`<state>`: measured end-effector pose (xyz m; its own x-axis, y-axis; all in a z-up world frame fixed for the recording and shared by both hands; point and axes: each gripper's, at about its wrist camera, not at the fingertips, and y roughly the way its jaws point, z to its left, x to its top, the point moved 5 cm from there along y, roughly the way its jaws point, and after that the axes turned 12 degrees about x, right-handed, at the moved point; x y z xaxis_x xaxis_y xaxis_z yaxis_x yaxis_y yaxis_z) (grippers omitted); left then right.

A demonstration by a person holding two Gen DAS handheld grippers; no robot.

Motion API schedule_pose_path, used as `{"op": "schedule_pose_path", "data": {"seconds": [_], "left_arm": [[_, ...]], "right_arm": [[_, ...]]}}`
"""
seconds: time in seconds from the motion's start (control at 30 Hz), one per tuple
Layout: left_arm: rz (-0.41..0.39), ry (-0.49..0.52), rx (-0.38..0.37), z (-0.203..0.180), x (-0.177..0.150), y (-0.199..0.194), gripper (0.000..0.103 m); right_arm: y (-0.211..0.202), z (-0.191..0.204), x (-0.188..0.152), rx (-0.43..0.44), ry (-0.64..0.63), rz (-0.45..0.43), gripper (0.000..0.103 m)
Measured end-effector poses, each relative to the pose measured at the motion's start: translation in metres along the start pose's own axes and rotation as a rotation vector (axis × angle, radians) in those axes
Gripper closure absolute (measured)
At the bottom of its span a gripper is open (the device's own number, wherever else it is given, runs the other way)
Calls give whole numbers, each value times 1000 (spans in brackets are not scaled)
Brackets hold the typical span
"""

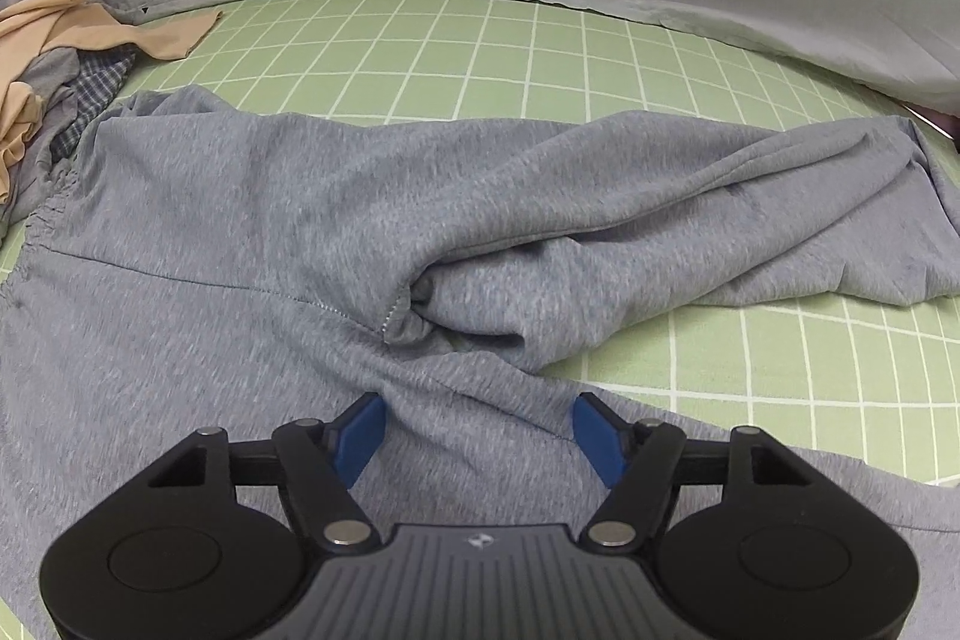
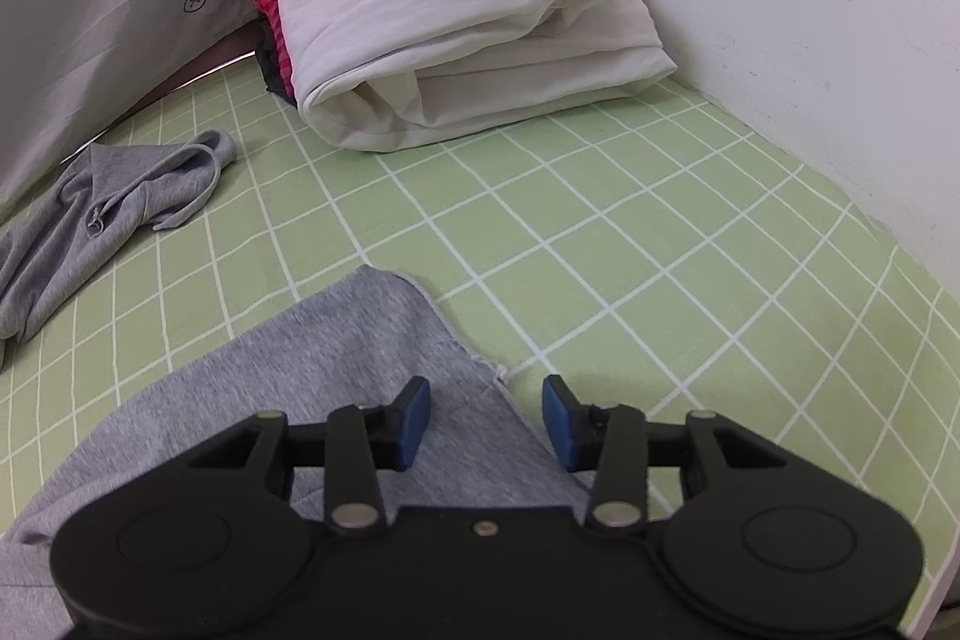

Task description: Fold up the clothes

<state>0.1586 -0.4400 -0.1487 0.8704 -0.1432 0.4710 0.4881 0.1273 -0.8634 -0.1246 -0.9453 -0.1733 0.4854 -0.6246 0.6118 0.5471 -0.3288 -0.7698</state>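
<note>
The grey trousers (image 1: 252, 220) lie spread on the green checked sheet (image 1: 456, 58), waistband toward the heap of beige and checked clothes (image 1: 54, 58) at the far left, one leg bunched and twisted out to the right, the other running down under the left gripper (image 1: 477, 436). That gripper hovers just this side of the crotch seam, its blue pads wide apart with cloth passing between them but nothing pinched. The right gripper (image 2: 486, 421) sits over the hem corner of the near leg (image 2: 372, 328), jaws about as wide, straddling the hem edge and gripping nothing; the folded white bedding (image 2: 456, 22) lies well beyond the trousers, against the wall. The garment is laid out but rumpled — this would fit either smoothing ahead of a fold or a fold just let go, and I cannot tell which. Whichever it is, a clean result seems to depend on taking both layers of the leg at the hem, closing fully on the fabric before lifting, and keeping the two grippers level so the leg carries over flat — the twisted far leg would likely want straightening, or the crease will set crooked.
</note>
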Motion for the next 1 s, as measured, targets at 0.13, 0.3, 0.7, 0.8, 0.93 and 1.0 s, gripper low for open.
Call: {"op": "schedule_pose_path", "data": {"seconds": [0.13,0.3,0.7,0.8,0.93,1.0], "left_arm": [[-26,6,0,1,1,-3,75],[-40,-9,-6,9,3,-7,98],[-181,-225,-56,77,4,-93,100],[-193,-267,-69,90,4,-107,100],[-216,-267,-75,93,14,-111,100],[-229,-260,-76,89,25,-104,100]], "right_arm": [[-3,0,2,17,-8,0,101],[-18,-2,3,-18,-3,-53,102],[-152,17,34,-58,54,-396,102],[-167,19,42,-45,64,-429,102],[-174,22,55,-18,86,-457,102],[-158,28,69,10,87,-447,102]]}}
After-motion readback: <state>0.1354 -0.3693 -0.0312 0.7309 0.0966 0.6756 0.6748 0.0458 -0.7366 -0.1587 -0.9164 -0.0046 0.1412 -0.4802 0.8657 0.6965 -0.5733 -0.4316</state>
